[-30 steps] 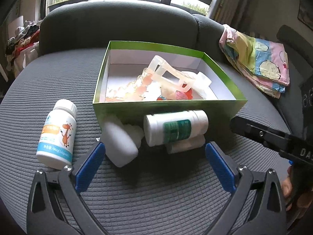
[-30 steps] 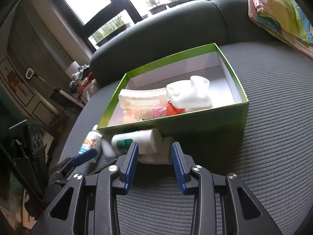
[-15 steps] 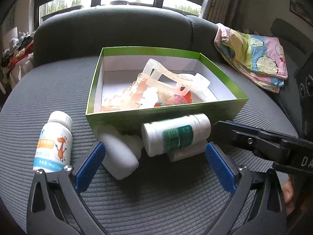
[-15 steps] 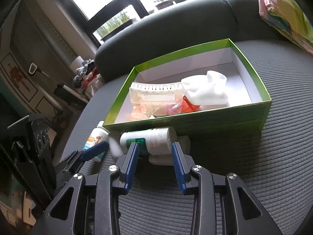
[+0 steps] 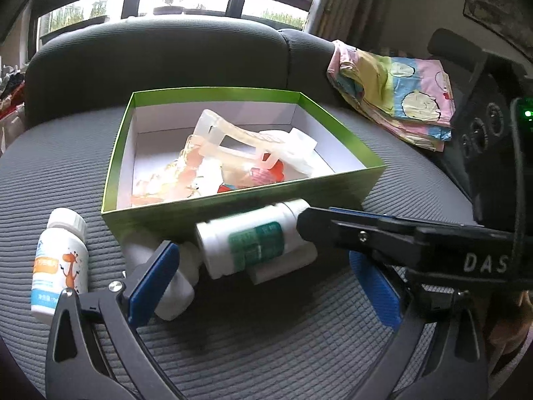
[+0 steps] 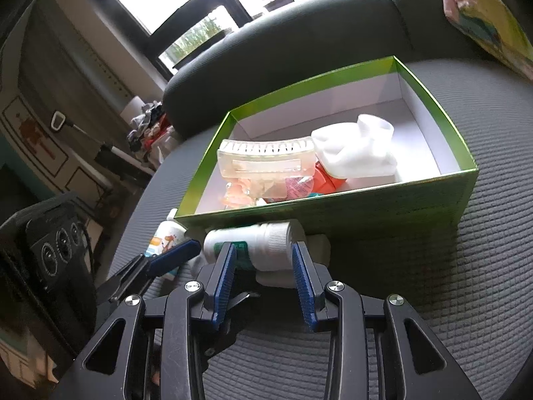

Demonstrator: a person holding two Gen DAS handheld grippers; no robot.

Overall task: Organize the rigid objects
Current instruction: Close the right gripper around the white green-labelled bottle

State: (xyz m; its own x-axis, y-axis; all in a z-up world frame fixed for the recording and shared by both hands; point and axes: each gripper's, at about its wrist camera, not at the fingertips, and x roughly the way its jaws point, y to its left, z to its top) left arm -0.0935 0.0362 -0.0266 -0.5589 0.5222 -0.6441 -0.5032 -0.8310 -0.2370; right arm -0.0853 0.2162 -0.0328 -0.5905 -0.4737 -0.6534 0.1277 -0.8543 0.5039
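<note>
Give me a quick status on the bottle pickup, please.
Left gripper open. Right gripper nearly shut at the green-label bottle, no grip. Bottle lies outside, against the green box. White bottle crowds it.

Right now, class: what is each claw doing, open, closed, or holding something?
Left claw: open, holding nothing.
Right claw: closed on the green-labelled white bottle, beside the green box.

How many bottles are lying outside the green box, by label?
Orange-and-blue-label bottle: 1
Green-label bottle: 1
Plain white bottles: 2
Total: 4
</note>
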